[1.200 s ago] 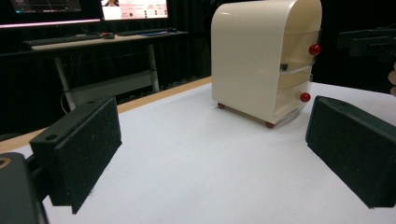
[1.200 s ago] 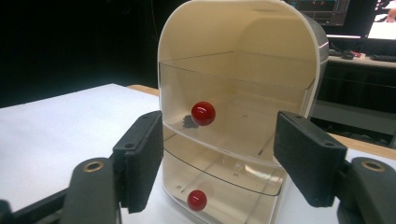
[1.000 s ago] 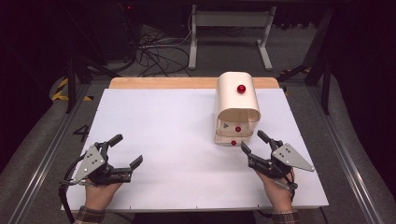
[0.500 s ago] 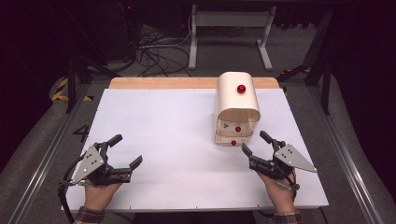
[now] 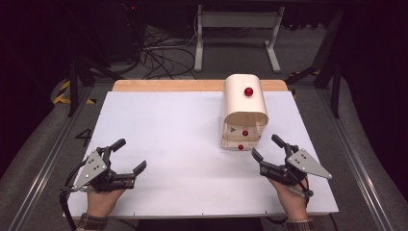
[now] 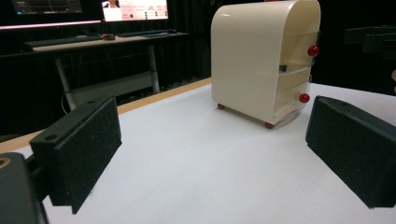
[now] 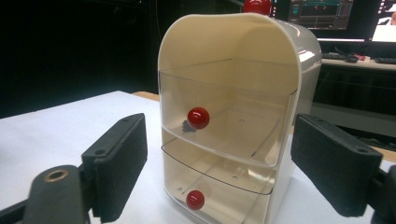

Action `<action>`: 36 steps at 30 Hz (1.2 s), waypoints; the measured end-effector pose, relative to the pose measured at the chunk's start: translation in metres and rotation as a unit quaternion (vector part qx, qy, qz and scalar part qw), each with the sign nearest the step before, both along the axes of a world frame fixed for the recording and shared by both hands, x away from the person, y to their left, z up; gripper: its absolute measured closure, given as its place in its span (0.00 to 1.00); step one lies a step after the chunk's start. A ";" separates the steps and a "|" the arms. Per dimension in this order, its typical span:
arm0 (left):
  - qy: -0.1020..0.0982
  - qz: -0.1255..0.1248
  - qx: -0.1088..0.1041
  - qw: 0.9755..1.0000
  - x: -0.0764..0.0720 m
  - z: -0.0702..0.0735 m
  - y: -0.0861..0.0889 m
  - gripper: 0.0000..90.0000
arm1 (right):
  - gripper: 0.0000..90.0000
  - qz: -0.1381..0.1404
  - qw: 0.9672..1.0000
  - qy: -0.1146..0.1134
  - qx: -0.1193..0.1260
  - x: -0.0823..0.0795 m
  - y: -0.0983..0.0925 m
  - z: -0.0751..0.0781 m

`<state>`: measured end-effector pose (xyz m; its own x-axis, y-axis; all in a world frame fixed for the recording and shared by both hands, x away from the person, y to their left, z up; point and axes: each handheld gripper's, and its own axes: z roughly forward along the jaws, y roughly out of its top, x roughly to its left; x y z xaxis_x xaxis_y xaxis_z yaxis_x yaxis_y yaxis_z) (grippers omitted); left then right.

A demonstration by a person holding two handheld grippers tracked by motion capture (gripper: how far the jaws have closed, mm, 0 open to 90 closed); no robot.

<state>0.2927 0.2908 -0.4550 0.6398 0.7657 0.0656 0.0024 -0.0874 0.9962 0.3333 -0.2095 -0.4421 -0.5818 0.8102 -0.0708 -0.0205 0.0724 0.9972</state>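
With the right gripper (image 5: 263, 148) just opened wide and holding nothing before the cream plastic two-drawer cabinet with red knobs (image 5: 244, 110) on the white counter (image 5: 168, 130), I'd centre on the lower red knob (image 7: 195, 199); the left gripper (image 5: 129, 156) rests open, empty.

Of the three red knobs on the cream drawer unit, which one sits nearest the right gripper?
The lower drawer's knob: it sits lowest on the front, closest to the right gripper; the upper drawer's knob and top knob lie farther off.

Cabinet shell (image 7: 224, 42): glossy cream plastic, smooth.
Drawers (image 7: 224, 140): clear plastic, glossy.
Knobs (image 7: 198, 117): shiny red beads.
Tabletop (image 5: 183, 144): matt white sheet, wood edge noted.
Gripper pads (image 6: 88, 149): matt black, finely textured.
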 end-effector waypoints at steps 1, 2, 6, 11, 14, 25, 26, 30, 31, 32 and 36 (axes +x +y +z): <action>0.000 -0.001 -0.002 1.000 0.000 0.000 0.000 0.05 | 0.21 0.002 1.000 -0.001 0.001 0.000 -0.001 0.000; 0.000 -0.001 -0.002 1.000 0.000 0.000 0.000 0.05 | 0.20 0.004 1.000 -0.003 0.002 -0.001 -0.002 0.001; 0.000 -0.002 -0.001 1.000 0.000 0.000 0.000 0.05 | 0.17 0.016 1.000 -0.006 0.004 -0.001 -0.004 0.003; -0.001 0.000 -0.002 1.000 -0.001 0.000 0.001 0.05 | 0.16 0.019 1.000 -0.006 0.007 -0.001 -0.005 0.004; -0.004 -0.001 -0.005 1.000 -0.002 0.000 0.001 0.05 | 0.14 0.025 1.000 -0.006 0.007 -0.001 -0.005 0.005; -0.008 -0.008 -0.012 1.000 -0.003 0.000 0.002 0.05 | 0.07 0.045 0.999 -0.011 0.019 -0.002 -0.008 0.007; -0.008 -0.009 -0.012 1.000 -0.004 0.000 0.002 0.05 | 0.06 0.047 0.999 -0.011 0.020 -0.002 -0.008 0.008; -0.009 -0.010 -0.011 1.000 -0.004 0.000 0.002 0.05 | 0.04 0.059 0.998 -0.010 0.020 -0.002 -0.008 0.008; -0.007 -0.010 -0.012 1.000 -0.004 -0.001 0.002 0.05 | 0.04 0.061 0.998 -0.009 0.020 -0.002 -0.008 0.008; -0.008 -0.011 -0.011 1.000 -0.004 -0.001 0.002 0.05 | 0.03 0.064 0.998 -0.009 0.021 -0.002 -0.008 0.008; -0.009 -0.011 -0.009 1.000 -0.004 0.000 0.002 0.05 | 0.02 0.076 0.997 -0.013 0.023 -0.003 -0.009 0.008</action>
